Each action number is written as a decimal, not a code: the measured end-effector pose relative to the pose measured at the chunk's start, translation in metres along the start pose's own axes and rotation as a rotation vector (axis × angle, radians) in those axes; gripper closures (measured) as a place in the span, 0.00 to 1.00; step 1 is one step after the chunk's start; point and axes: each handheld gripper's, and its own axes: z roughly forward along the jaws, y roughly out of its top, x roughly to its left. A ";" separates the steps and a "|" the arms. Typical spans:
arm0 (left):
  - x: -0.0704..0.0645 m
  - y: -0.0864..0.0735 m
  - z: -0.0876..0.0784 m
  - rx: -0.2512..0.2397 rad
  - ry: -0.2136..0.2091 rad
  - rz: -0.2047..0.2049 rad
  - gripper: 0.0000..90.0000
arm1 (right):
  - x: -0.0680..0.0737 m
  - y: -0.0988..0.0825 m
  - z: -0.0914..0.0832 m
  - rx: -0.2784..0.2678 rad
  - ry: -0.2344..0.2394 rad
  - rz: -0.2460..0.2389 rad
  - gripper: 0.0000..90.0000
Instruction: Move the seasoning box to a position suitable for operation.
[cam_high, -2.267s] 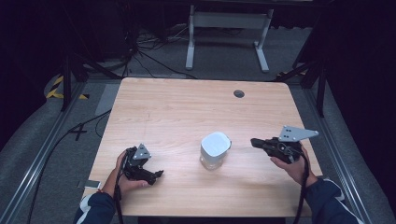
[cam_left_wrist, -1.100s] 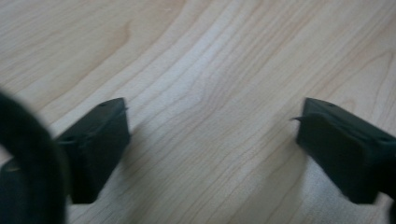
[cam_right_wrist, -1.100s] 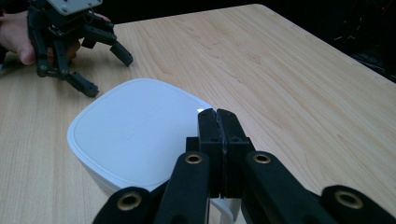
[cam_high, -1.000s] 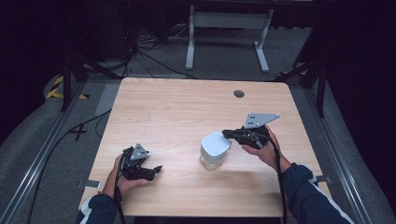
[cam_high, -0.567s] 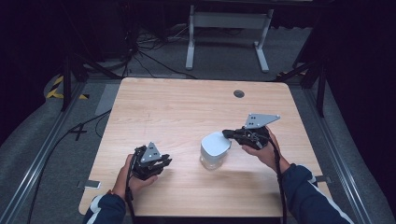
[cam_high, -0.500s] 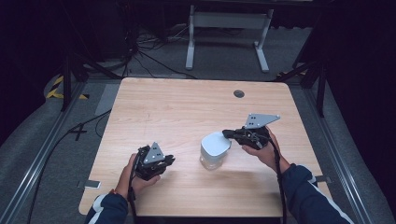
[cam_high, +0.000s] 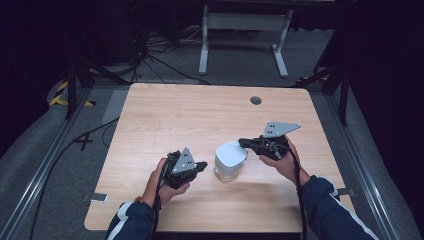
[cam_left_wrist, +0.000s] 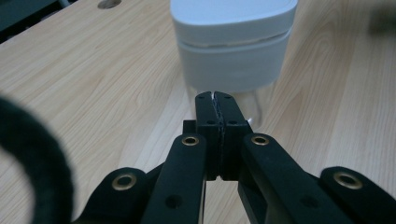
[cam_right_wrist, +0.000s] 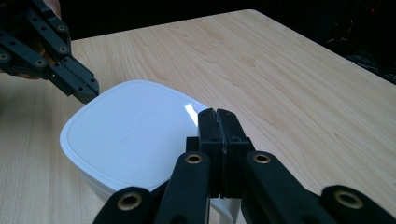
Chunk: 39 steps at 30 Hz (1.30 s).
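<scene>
Pressing shut right claw on white lid, left claw closed, empty

Your high view hangs above your own side of the counter and looks forward and down, taking in the whole top and the floor beyond. The left tool carries its camera low and close, looking level along the black jaws at the side of the white-lidded container. The right tool rides higher, looking down across that container's lid — with your left tool at its far edge. All three views share the container.
</scene>
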 end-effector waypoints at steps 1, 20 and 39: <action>-0.002 0.003 0.002 -0.007 -0.004 0.003 1.00 | 0.000 0.000 0.000 -0.003 -0.003 0.001 1.00; -0.001 0.024 0.007 -0.067 -0.006 -0.002 1.00 | -0.001 -0.007 0.003 0.031 -0.016 -0.006 1.00; 0.001 0.038 0.003 -0.107 -0.004 -0.012 0.99 | -0.001 -0.008 0.004 0.037 -0.013 -0.011 1.00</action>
